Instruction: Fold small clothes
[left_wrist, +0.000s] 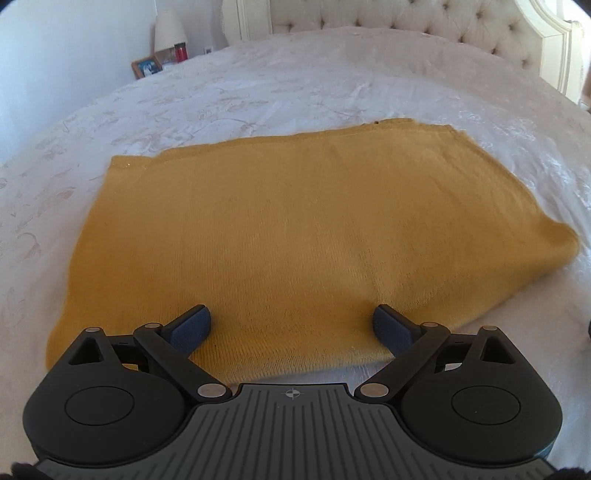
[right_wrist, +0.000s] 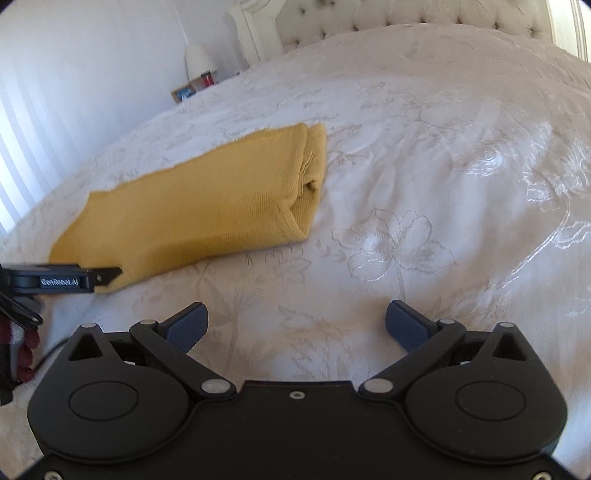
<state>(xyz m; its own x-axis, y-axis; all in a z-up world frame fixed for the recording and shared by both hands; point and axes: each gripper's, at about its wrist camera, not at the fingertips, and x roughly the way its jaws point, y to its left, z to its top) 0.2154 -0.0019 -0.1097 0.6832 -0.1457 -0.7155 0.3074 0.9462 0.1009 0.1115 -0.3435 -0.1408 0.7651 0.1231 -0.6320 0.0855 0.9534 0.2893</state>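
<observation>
Bright daylight, slight blur, fisheye-bent edges.

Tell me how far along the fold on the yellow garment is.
Done: the garment lies folded into a flat rectangle on the bed, layered edges showing at its right end. In hand: nothing; the left gripper hangs open over its near edge, the right gripper open over bare bedspread. Left: perhaps one more fold, or finished.

bed: white floral bedspread (right_wrist: 406, 206) | tufted headboard (left_wrist: 406, 22) | bedside: white lamp (left_wrist: 168, 27), red can (left_wrist: 180, 52), picture frame (left_wrist: 147, 67)
</observation>
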